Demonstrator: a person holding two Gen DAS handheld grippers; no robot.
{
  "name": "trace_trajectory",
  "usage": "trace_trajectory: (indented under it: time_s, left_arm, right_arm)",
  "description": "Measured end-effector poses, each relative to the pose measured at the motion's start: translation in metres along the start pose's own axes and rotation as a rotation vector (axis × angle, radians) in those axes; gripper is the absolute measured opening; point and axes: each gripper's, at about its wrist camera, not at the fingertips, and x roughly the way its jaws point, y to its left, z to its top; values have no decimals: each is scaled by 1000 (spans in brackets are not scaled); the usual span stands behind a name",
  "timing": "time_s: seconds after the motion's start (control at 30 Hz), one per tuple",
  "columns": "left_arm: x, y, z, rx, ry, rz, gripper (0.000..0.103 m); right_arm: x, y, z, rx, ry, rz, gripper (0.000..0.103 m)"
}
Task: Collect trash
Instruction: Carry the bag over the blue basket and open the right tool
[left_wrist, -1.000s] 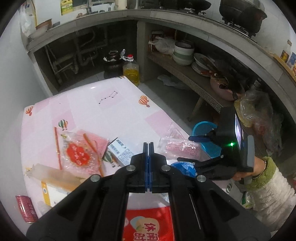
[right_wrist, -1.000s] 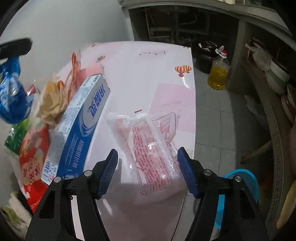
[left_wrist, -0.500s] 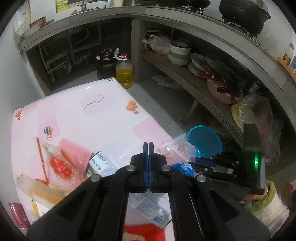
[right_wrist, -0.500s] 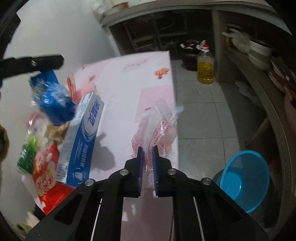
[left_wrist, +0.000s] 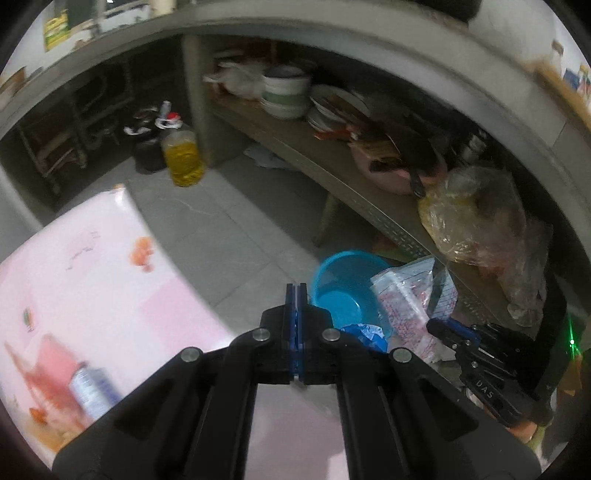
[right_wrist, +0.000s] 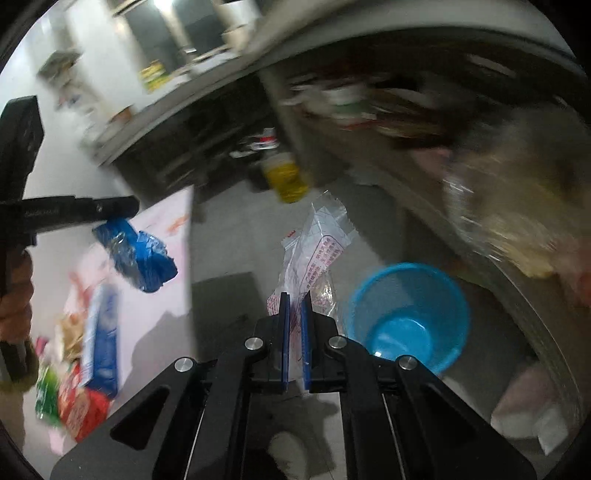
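Two grippers carry wrappers from a pink table toward a blue bin.

The right gripper (right_wrist: 294, 339) is clamped on a clear bag (right_wrist: 314, 254) printed with red writing, too blurred to read, held above the grey tile floor (right_wrist: 236, 243) just beside the blue bin (right_wrist: 408, 317). The left gripper (left_wrist: 297, 332) has its jaws fully together, pinching a crumpled blue wrapper (right_wrist: 138, 258) over the table's (left_wrist: 85, 280) edge. "DAS" is stamped on the right gripper's arm. More wrappers (right_wrist: 85, 369) lie on the table, their labels blurred. Beyond stands an oil bottle (left_wrist: 183, 158) on the floor and a concrete shelf (left_wrist: 295, 147) with stacked bowls (left_wrist: 286, 94) and a plastic bag (left_wrist: 472, 218).
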Motion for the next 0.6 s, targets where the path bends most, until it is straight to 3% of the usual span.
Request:
trace_trajectory:
  time_s: [0.17,0.3,0.4,0.43,0.47,0.5,0.57,0.6]
  left_arm:
    - [73,-38,12,21,110,-26,0]
    - [138,-64,18,57,186,16,0]
    - [169,-77,26,67,192,17,2]
    - [180,-84,30,72,188,15,7]
    - [190,-90,33,77,192,10,28]
    - [198,-95,36,78,193,17,46]
    - [204,-99,38,69,182,24,52]
    - [204,-101,38,70,177,14,53]
  right_arm:
    - [40,-43,-15,85,66,-114,6]
    - [77,-73,-24,160,108,-160,6]
    - [113,-102,-27,223,123,-213,8]
    - [124,-110,-27,238,129,-226,10]
    - [137,-118,-29,252,135,-240,12]
    - [146,-125,-31,260,144,-251,22]
    - [170,-141,-42,271,178,-296,40]
    - [180,-147,-49,274,189,-327,44]
